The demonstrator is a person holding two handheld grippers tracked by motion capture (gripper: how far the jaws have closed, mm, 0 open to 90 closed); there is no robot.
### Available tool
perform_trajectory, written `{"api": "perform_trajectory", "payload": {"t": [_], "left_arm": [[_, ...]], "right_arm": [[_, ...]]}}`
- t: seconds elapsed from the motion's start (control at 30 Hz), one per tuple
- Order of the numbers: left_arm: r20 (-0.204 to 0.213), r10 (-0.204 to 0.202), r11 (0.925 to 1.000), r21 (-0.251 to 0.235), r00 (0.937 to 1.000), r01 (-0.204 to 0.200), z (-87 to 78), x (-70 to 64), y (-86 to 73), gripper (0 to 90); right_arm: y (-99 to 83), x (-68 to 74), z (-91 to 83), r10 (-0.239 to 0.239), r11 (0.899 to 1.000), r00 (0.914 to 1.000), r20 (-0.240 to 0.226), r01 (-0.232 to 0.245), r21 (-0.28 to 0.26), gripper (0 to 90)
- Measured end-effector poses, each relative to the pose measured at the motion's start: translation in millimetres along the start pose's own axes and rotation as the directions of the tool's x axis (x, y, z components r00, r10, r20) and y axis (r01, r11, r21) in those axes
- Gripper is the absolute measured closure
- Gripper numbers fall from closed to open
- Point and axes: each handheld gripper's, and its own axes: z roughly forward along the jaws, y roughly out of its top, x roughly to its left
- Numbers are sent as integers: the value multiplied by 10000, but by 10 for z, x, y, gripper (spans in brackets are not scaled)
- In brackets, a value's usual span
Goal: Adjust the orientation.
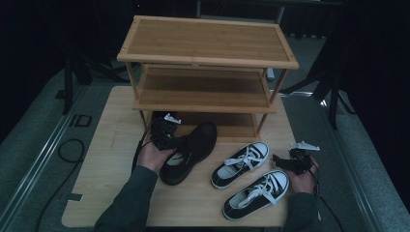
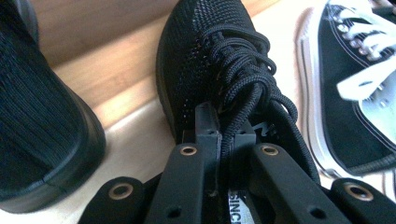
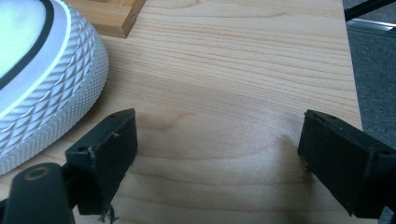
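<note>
High view: we see a bamboo shoe rack (image 1: 208,46) with three slatted tiers at the far side of a pale wooden table (image 1: 111,140), and shoes on the table in front of it.
Left gripper (image 2: 225,135): its jaws are closed on the tongue and laces of the black knit shoe (image 2: 196,60), at the shoe's opening.
Right gripper (image 3: 217,158): its jaws stand wide apart over bare table and hold nothing; the white toe cap of a sneaker lies just to one side.
Black knit shoe, place: on the table just in front of the rack's lowest tier, toe pointing toward the rack.
Second black shoe (image 2: 42,112): beside the first, on or at the lowest tier; we cannot tell which.
Canvas sneakers (image 1: 251,179): a pair, side by side on the table between the two grippers.
Step in hand (our judgement): we are lifting the knit shoe to shelve it beside its mate.
Doing it well: we keep the grip firm on the tongue and laces, lift slowly so the heavier sole hangs steady, and clear the tier's front rail toe-first.
Risk: laces are slack cord; the shoe may swing or slip.
Knit shoe, material: soft black mesh, round woven laces, smooth dark sole.
Sneakers, material: black canvas, flat white laces, metal eyelets, white rubber toe cap with a diamond-embossed band.
Table: light grained wood, smooth.
</note>
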Motion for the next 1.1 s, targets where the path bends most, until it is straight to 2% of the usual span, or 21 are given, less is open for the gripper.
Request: {"api": "perform_trajectory", "payload": {"t": [0.23, 0.4, 0.5, 0.67, 0.87, 1.1], "left_arm": [[-578, -251, 9994, -265, 9980, 236, 66, 33, 103, 867], [-577, -751, 9951, -693, 9955, 711, 102, 86, 123, 867], [-793, -915, 9931, -809, 9926, 851, 119, 108, 131, 867], [-1127, -1283, 9873, -1080, 9853, 1162, 125, 157, 130, 867], [-1505, -1553, 9793, -1536, 9764, 1321, 104, 154, 137, 867], [-1935, -2014, 9686, -1851, 9602, 1659, 110, 173, 123, 867]], "right_arm": [[0, -3, 0, -49, 10000, 10000, 4, 49, -8, 118], [0, -3, 1, -46, 10000, 10000, 2, 46, -9, 118], [0, -3, 0, -46, 10000, 10000, 1, 46, -7, 118], [0, -1, 0, -16, 10000, 10000, -6, 16, 8, 118], [1, -2, 1, -27, 10000, 10000, -19, 27, 10, 118], [2, -3, 2, -30, 10000, 10000, -29, 30, 13, 118]]}}
